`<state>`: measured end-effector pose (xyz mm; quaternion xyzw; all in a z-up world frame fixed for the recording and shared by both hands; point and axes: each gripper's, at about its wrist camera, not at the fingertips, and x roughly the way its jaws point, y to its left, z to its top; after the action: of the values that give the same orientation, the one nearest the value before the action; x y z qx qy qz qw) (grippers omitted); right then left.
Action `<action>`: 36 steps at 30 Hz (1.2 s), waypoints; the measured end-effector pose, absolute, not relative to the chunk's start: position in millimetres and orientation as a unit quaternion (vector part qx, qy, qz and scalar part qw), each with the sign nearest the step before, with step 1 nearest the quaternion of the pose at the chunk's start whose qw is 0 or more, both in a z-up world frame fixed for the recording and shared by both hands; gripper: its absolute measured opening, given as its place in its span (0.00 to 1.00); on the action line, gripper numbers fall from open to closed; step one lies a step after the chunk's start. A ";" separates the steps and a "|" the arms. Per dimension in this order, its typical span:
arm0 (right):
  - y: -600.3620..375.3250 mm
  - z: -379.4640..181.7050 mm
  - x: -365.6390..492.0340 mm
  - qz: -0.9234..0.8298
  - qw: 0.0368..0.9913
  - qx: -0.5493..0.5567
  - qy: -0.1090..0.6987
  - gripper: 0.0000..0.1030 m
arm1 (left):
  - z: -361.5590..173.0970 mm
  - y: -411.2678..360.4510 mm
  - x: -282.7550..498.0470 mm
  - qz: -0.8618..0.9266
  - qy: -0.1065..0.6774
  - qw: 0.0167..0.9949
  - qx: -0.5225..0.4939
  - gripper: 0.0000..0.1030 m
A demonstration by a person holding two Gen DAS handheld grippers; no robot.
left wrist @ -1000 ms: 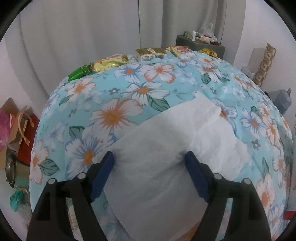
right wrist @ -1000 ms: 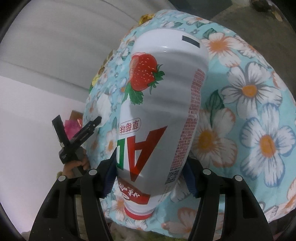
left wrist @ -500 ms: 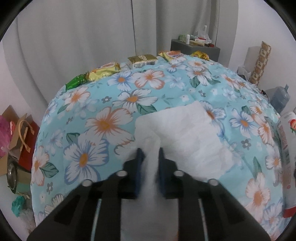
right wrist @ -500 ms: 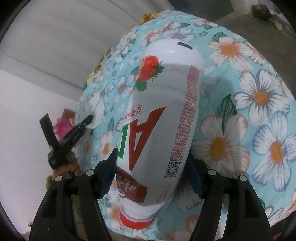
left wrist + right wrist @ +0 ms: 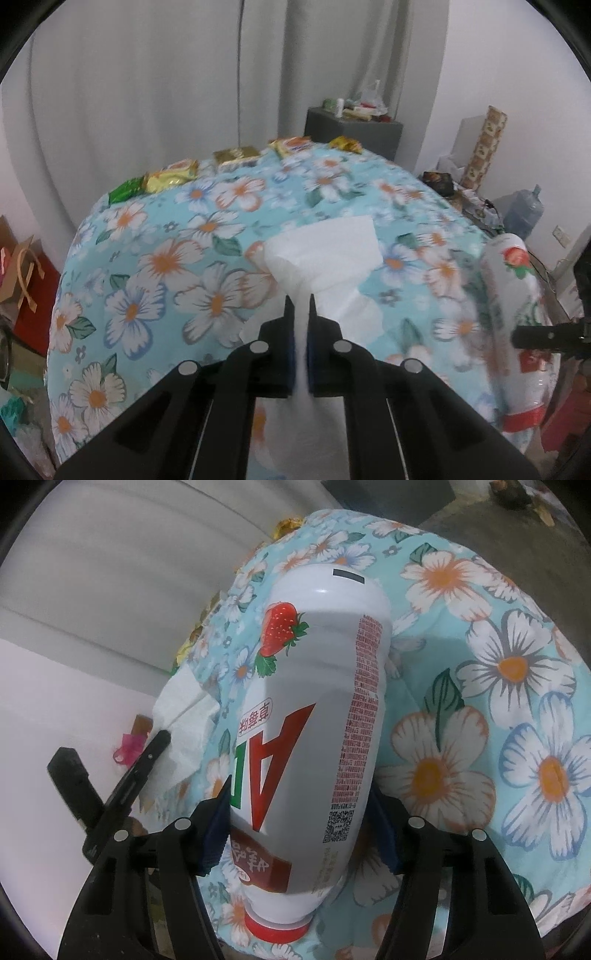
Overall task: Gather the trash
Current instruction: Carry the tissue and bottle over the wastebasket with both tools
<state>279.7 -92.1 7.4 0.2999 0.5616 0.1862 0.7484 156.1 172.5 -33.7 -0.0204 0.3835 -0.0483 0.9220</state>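
Left tool [image 5: 300,306] pinched narrow on soft crinkled white tissue [image 5: 325,254] over floral-cloth counter [image 5: 166,266]; right tool [image 5: 299,812] gripping smooth, glossy white strawberry bottle [image 5: 317,716], red cap nearest.

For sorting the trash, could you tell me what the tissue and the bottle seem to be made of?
Tissue: soft white paper, matte; it creases and bunches where the left gripper pinches it. Bottle: probably plastic, glossy white with a printed label and red cap; highlights show on its ridged body.
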 end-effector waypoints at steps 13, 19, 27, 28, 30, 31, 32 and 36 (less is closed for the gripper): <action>-107.9 18.1 267.4 0.196 0.757 0.299 0.546 0.58 | -7.5 139.9 137.3 -0.064 0.356 0.932 0.011 0.04; -113.9 20.2 265.1 0.200 0.761 0.298 0.540 0.58 | 0.7 127.6 132.7 -0.064 0.344 0.936 0.031 0.04; -115.2 24.4 258.8 0.207 0.764 0.296 0.535 0.57 | 10.2 116.5 125.9 -0.064 0.332 0.940 0.051 0.04; -115.1 24.4 258.5 0.208 0.764 0.296 0.534 0.57 | 11.3 115.5 125.1 -0.064 0.330 0.940 0.053 0.04; -115.6 24.7 257.5 0.210 0.765 0.297 0.532 0.57 | 13.3 113.4 123.2 -0.063 0.327 0.941 0.058 0.04; -115.7 23.9 257.9 0.211 0.765 0.297 0.531 0.57 | 14.4 112.3 122.5 -0.062 0.326 0.942 0.060 0.04; -116.3 24.3 257.2 0.212 0.766 0.297 0.530 0.57 | 15.5 111.1 121.9 -0.062 0.324 0.942 0.063 0.04; -117.4 23.7 252.8 0.215 0.767 0.298 0.526 0.57 | 19.8 108.0 119.4 -0.062 0.318 0.944 0.068 0.05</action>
<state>252.8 -117.4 23.7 0.2978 0.5259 0.2151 0.7671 119.4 108.0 19.8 0.0677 0.3182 -0.0620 0.9436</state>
